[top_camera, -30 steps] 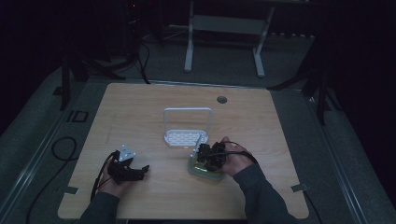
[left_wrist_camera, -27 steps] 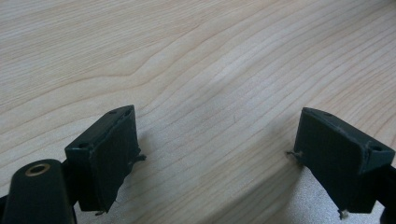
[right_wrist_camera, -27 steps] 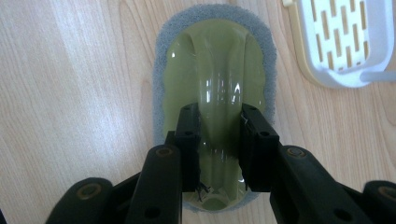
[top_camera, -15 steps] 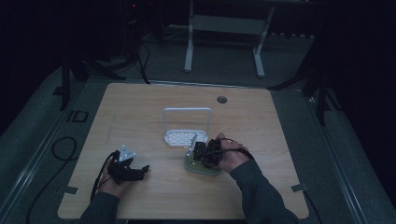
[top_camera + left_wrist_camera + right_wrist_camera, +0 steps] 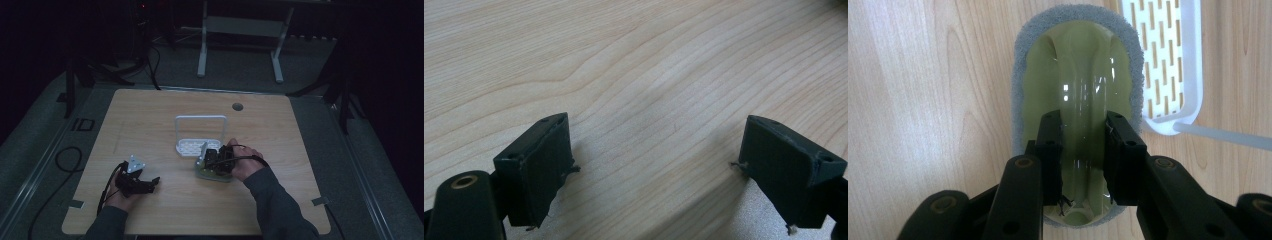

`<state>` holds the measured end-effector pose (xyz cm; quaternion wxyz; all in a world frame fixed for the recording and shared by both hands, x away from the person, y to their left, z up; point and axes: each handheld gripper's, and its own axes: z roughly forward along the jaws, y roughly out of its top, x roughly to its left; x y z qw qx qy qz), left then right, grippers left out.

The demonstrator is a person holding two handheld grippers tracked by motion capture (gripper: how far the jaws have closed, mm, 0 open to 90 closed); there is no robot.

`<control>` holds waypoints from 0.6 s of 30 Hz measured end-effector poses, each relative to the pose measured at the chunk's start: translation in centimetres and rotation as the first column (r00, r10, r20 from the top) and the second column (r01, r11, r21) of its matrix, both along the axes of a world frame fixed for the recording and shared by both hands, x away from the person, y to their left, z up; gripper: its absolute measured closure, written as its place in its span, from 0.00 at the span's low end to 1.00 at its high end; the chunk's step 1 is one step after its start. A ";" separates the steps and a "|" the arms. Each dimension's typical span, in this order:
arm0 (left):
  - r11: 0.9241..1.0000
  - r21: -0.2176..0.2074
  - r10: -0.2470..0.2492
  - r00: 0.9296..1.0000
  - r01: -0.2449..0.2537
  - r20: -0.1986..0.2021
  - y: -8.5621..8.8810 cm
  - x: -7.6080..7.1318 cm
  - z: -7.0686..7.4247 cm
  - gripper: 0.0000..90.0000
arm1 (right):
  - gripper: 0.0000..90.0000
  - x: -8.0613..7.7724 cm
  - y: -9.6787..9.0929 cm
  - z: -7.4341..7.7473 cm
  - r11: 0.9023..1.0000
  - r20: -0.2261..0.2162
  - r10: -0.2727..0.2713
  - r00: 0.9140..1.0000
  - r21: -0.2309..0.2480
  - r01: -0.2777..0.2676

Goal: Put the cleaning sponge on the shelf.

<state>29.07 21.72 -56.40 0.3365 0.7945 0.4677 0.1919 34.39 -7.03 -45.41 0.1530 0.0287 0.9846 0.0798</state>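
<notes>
Two hand-held grippers over a pale wood surface [image 5: 150, 125]. No brand, label or readable writing on any item; the surface has a dark round hole [image 5: 237, 106] near its far edge.

Right hand-held gripper [image 5: 1083, 145] is pinching a scrubber [image 5: 1075, 65]: clear yellow-green plastic body w/ a raised centre ridge as handle, grey pad round its edge. Jaws are pressed onto that ridge from both sides, at the scrubber's near end in the right gripper view. Scrubber lies flat on the surface, about mid-surface & a bit toward the person, just beside a white rack [image 5: 1168, 60].

Rack is a small slotted tray w/ a tall hoop handle [image 5: 200, 119]; nothing lies in it. High view shows the hoop standing upright over the tray; right gripper view gives the slot rows & one rail, plus the scrubber's colour & pad texture, which stay dim from above.

Left hand-held gripper [image 5: 150, 183] sits at the near left of the surface, well apart from scrubber & rack, grey plate on top. Left gripper view: jaws spread wide, nothing between them but bare wood grain
</notes>
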 end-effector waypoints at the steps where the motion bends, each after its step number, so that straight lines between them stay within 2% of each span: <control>1: 1.000 0.000 0.000 1.000 0.000 0.000 0.0 0.0 0.0 0.15 | 0.79 0.0 0.0 0.0 1.000 0.000 0.000 1.000 0.000 0.000; 18: 1.000 0.001 -0.001 1.000 0.001 0.001 0.0 0.0 0.0 0.15 | 0.80 1.0 0.3 0.1 0.998 0.045 0.048 0.998 0.031 -0.050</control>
